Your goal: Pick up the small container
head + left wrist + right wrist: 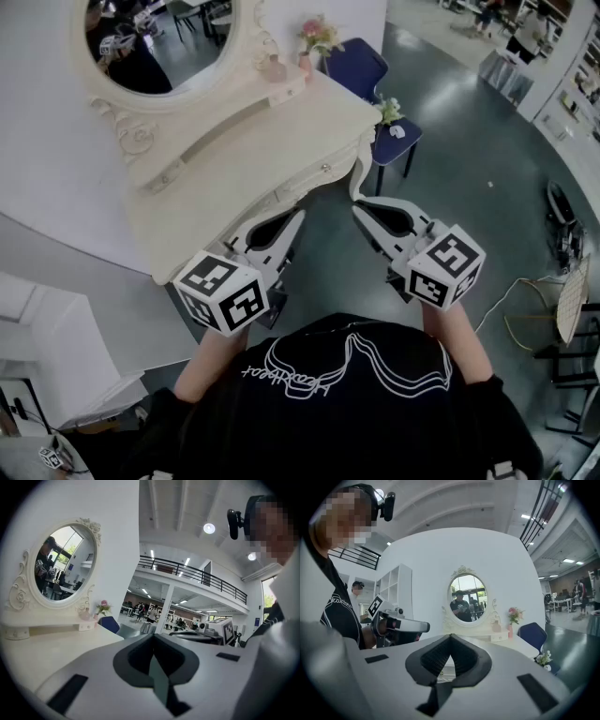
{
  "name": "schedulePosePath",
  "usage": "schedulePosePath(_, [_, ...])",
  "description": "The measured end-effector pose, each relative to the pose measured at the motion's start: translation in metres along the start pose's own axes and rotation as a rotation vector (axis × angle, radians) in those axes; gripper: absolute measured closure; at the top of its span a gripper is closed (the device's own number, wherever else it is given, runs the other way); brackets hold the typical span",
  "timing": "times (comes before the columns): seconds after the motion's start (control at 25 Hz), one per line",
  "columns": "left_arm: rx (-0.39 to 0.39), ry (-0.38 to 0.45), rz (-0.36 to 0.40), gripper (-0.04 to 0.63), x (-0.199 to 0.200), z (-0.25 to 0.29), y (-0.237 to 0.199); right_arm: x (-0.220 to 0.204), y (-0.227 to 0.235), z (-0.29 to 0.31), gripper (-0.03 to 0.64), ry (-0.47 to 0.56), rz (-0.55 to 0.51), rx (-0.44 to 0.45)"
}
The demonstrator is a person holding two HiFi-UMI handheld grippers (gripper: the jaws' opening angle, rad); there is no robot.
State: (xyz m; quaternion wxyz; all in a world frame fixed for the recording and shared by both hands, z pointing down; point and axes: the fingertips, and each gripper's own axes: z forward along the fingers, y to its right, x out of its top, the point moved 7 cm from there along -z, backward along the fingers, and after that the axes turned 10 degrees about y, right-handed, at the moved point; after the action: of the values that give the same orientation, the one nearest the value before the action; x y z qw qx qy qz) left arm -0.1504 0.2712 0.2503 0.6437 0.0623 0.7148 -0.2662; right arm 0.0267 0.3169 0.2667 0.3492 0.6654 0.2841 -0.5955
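Pink-tinted small container (275, 67) beside mirror (159, 42) on worktop (281, 122): probably light, fragile, slick, so take its body; left claw (296, 217), right claw (360, 210) both closed, empty.

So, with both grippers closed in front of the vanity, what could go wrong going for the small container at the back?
1. The left gripper and right gripper are both shut and empty; reaching in like that would likely push the small container rather than grasp it.
2. It sits close beside the flower vase on the raised shelf by the mirror, so a wide approach may tip the vase.
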Motion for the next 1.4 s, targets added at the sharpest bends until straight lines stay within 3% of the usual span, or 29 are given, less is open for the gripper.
schedulePosePath(0.92, [0.025, -0.015, -0.026, 0.593, -0.01, -0.006, -0.033, -0.014, 0.005, 0.022, 0.609, 0.022, 0.059, -0.022])
schedulePosePath(1.4, [0.078, -0.026, -0.014, 0.592, -0.009, 0.038, -0.086, -0.019, 0.068, 0.074, 0.609, 0.06, 0.098, 0.038])
